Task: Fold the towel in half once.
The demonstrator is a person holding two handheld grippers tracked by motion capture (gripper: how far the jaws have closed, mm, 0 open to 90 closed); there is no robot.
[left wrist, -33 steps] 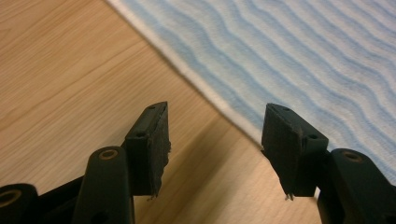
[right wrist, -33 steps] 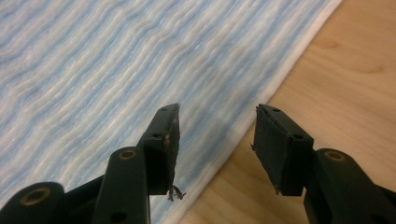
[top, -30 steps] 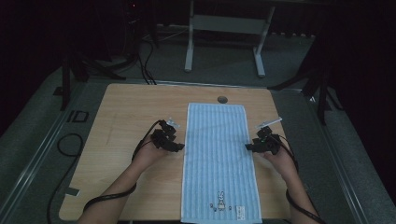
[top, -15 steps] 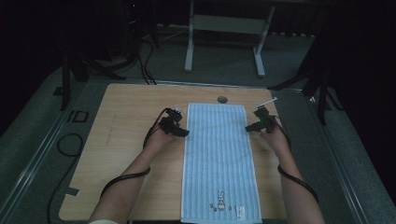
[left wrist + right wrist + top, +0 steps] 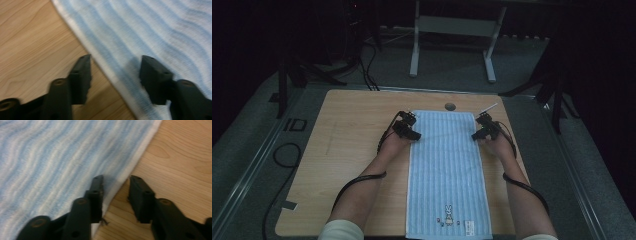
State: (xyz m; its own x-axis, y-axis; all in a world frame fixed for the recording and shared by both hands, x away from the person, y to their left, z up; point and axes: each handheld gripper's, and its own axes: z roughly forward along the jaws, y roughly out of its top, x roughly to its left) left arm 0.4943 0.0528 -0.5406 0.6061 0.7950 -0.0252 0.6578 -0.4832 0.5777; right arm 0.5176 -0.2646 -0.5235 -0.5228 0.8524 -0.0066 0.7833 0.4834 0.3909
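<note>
The towel (image 5: 446, 172), pale blue with fine white stripes, lay flat and lengthwise down the middle of the wooden table (image 5: 342, 150), its near end at the table's front edge and its far end short of the back edge. Near the front hem a small rabbit picture (image 5: 448, 209) and a white label (image 5: 470, 225) showed on the cloth.

The left tongs (image 5: 413, 135) sat at the towel's left edge, toward its far corner. From the left gripper view those tongs (image 5: 114, 75) stood apart, one jaw over bare wood and the other over the cloth, with the white border running between them; nothing was clamped. The right tongs (image 5: 477, 135) sat at the opposite edge, level with the left ones. In the right gripper view those tongs (image 5: 115, 195) were apart too, straddling the towel's border, one jaw above the stripes and the other above the wood, the hem lifting slightly between them.

The person's forearms reached in from the front, black cables trailing from each hand. A small dark round hole (image 5: 450, 106) sat in the table just beyond the towel's far end
</note>
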